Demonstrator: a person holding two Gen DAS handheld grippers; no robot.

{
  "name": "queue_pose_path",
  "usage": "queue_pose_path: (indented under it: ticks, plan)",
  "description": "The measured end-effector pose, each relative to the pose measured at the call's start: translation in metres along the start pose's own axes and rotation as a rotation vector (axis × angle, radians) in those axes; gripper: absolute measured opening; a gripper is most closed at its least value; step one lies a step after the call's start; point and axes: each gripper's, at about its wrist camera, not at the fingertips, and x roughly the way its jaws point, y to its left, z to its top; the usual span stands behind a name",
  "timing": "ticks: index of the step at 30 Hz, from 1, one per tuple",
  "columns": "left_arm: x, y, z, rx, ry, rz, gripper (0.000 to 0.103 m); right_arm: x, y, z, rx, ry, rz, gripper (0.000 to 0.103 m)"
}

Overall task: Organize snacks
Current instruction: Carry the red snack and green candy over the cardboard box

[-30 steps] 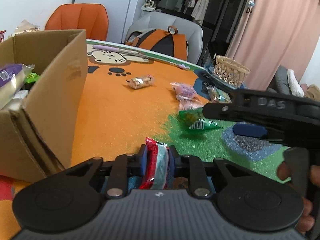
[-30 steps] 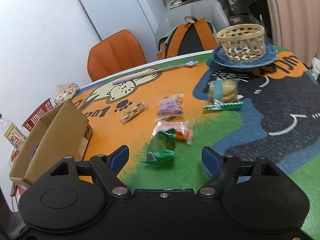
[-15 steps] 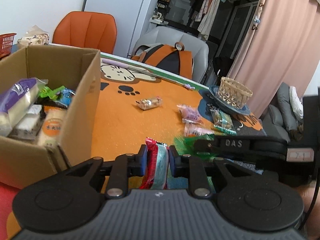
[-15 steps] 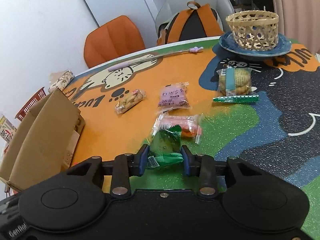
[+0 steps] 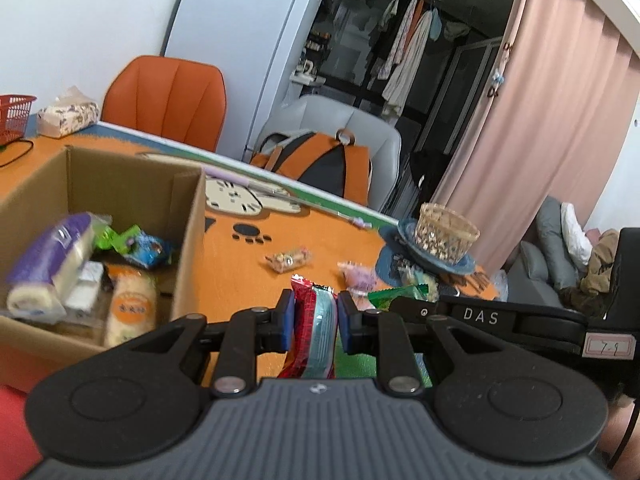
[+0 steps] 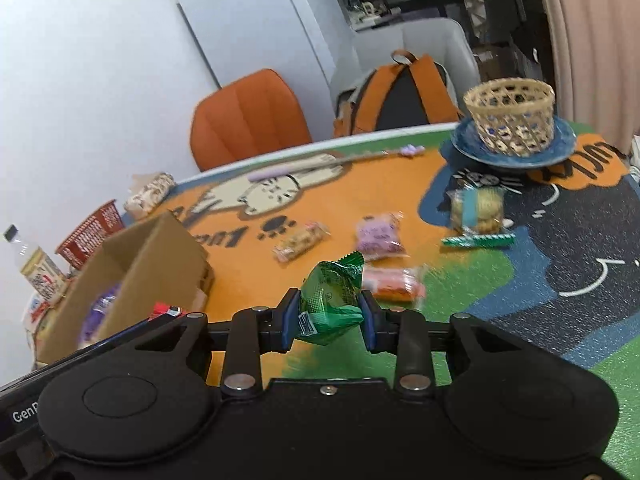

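Now our left gripper (image 5: 312, 318) squeezes a red and blue snack pack (image 5: 314, 320) just right of the cardboard box (image 5: 188, 248). Our right gripper (image 6: 328, 318) pinches a green snack bag (image 6: 330, 300) tight, also right of that box, with 5 snacks lying past it.

Two hand-held tongs of matt black plastic fill the lower part of both wrist views. The left tongs (image 5: 312, 322) carry blue pads on the inner faces of their fingers, black linkage bars fixed with silver round-headed screws, two large round discs on either side, and a grey ribbed housing with a small silver screw at its centre. The right tongs (image 6: 330, 320) have the same blue pads, silver screws and round discs, on a smooth black housing. In the left view, their side bar bears white letters "DAS" and a white label with handwritten figures, and a thin black cable hangs below it.
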Motion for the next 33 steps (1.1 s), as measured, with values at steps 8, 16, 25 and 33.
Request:
queue_pose_path:
  ticks: [8, 16, 25, 33]
  plan:
    - [-0.027, 0.014, 0.017, -0.018, -0.068, 0.014, 0.021, -0.011, 0.028, 0.007, -0.033, -0.04, 0.042, 0.032]
    - [-0.049, 0.037, 0.028, -0.04, -0.113, 0.041, 0.021, -0.014, 0.058, 0.009, -0.069, -0.062, 0.081, 0.032]
    - [-0.066, 0.076, 0.038, -0.101, -0.149, 0.068, 0.021, -0.014, 0.089, 0.011, -0.102, -0.081, 0.094, 0.032]
    - [-0.07, 0.115, 0.048, -0.15, -0.167, 0.096, 0.021, -0.01, 0.115, 0.012, -0.12, -0.097, 0.098, 0.032]
